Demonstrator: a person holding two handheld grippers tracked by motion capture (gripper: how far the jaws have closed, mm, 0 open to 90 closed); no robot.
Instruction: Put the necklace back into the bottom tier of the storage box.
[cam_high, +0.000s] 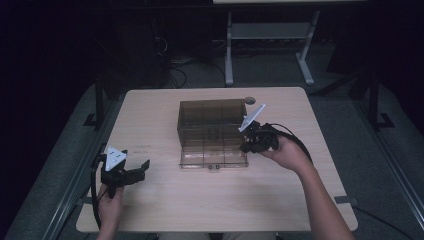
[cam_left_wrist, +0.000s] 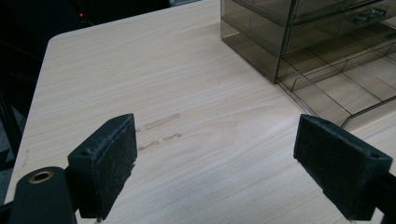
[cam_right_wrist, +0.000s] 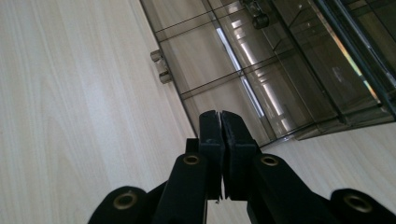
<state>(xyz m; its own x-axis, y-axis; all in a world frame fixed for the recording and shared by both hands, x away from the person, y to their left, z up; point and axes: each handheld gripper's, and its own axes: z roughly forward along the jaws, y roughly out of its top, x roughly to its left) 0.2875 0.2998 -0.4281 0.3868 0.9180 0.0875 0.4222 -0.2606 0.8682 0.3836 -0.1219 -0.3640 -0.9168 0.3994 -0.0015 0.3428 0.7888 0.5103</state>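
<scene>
Smoky drawer cabinet (cam_high: 212, 122) mid-table, bottom drawer (cam_high: 214, 157) pulled out | right gripper (cam_high: 248, 145) pressed together, empty, at the drawer's right corner | left gripper (cam_high: 142, 167) spread apart, idle near table's (cam_high: 165, 200) left edge | risk: a sideways nudge could skew the drawer

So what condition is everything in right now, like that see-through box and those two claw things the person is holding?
Drawer box: upright on the table, bottom drawer pulled out.
Bottom drawer: open, its compartments look empty.
Left gripper: open, jaws wide apart, holding nothing, above bare table.
Right gripper: shut, jaws pressed together, at the open drawer's right edge; whether it grips the wall is unclear.
</scene>
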